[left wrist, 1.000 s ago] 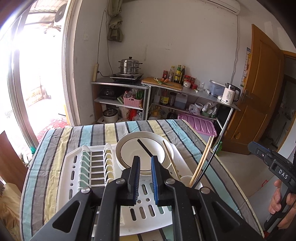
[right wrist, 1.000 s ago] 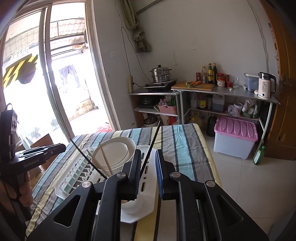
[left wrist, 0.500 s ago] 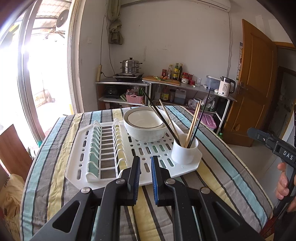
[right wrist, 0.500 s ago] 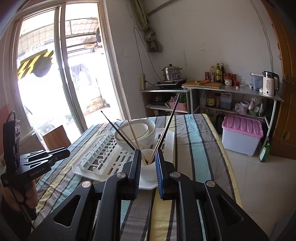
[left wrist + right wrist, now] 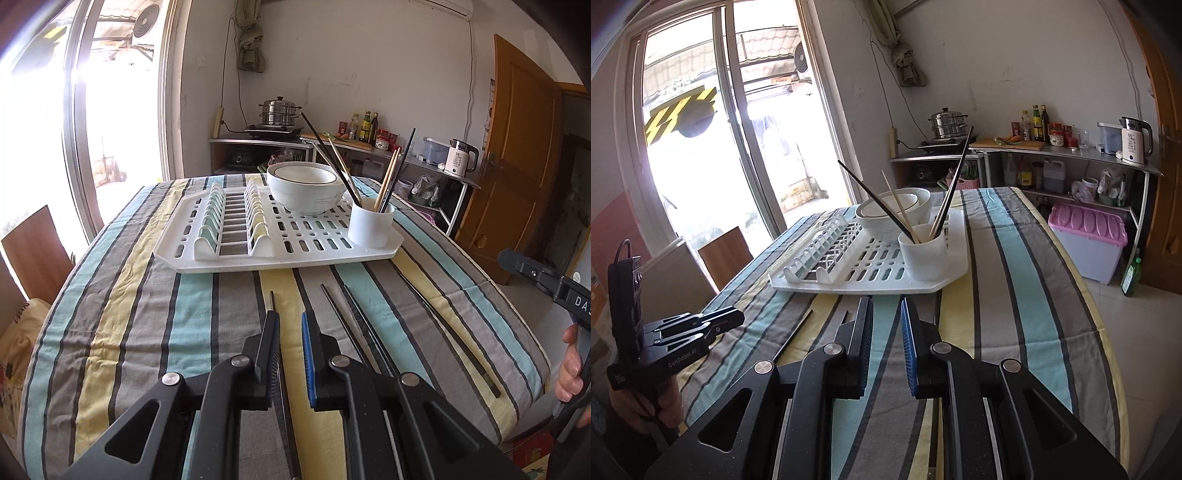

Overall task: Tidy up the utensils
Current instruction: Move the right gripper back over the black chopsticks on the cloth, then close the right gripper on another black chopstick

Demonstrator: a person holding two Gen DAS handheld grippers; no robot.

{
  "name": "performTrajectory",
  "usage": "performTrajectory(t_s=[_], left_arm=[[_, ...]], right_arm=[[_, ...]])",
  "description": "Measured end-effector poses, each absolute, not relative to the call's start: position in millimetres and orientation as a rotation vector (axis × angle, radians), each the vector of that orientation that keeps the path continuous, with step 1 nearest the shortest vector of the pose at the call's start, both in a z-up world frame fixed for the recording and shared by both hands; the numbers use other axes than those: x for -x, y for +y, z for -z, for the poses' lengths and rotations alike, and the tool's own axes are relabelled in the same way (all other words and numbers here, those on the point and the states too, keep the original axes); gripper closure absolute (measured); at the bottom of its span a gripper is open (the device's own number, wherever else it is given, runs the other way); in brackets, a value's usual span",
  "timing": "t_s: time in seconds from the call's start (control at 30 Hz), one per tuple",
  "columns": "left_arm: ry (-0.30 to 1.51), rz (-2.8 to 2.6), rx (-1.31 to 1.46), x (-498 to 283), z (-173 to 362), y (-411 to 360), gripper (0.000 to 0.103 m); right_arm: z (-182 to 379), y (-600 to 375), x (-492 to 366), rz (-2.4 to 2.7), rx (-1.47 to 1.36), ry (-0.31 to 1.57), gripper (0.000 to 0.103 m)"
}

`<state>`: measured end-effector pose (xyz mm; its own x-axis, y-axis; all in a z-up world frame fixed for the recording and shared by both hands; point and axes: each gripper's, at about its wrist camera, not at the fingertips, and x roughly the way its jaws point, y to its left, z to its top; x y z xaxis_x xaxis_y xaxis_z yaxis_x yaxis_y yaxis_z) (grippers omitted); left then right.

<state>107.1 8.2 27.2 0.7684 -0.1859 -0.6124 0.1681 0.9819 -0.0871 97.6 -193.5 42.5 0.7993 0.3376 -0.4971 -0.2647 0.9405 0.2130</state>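
**Both grippers empty above loose chopsticks**

Left gripper (image 5: 290,325) and right gripper (image 5: 886,314): jaws slightly apart, holding nothing, low over the striped tablecloth (image 5: 147,314). Dark chopsticks (image 5: 369,332) lie flat near the drying rack (image 5: 295,243). Others stand in the white cup (image 5: 371,225), probably the destination since it keeps them upright.

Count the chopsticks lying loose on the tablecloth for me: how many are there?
4. One chopstick lies in the middle, partly hidden under the left gripper. A close pair lies just right of it. A fourth lies nearer the right edge. Others may be hidden.
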Motion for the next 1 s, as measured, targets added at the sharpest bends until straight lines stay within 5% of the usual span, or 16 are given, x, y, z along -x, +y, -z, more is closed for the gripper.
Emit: performTrajectory(t_s=[1.0], left_arm=[[0.880,0.220,0.009,-189.0,15.2,10.7,0.085]], right_arm=[[7.4,-119.9,-165.9,-0.376,-0.044,0.794,0.087]])
